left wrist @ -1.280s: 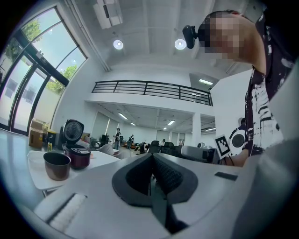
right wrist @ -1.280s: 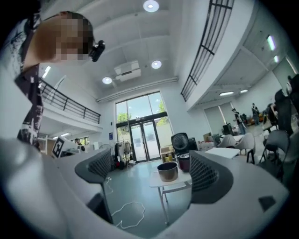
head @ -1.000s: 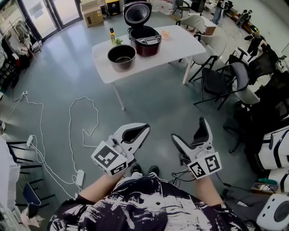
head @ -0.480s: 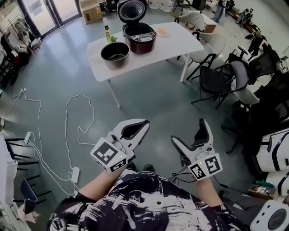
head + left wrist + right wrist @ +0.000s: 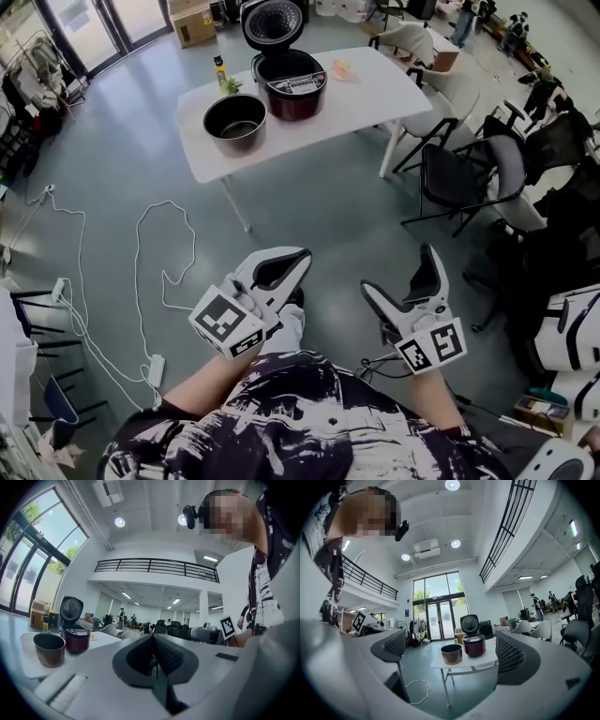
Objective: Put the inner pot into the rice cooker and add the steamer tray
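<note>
The inner pot (image 5: 234, 122) sits on the counter (image 5: 375, 89) beside the open rice cooker (image 5: 296, 89), well ahead of us. Our left gripper's (image 5: 298, 257) jaws are clenched on nothing and the right gripper's (image 5: 398, 272) are released. The floor cable (image 5: 155, 234) could trip us.

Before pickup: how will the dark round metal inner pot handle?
Dark round metal inner pot looks rigid; probably won't flex. Smooth wall, likely slippery in a pinch. Wide, upright and empty on the white table: a push should slide it, not tip it.
</note>
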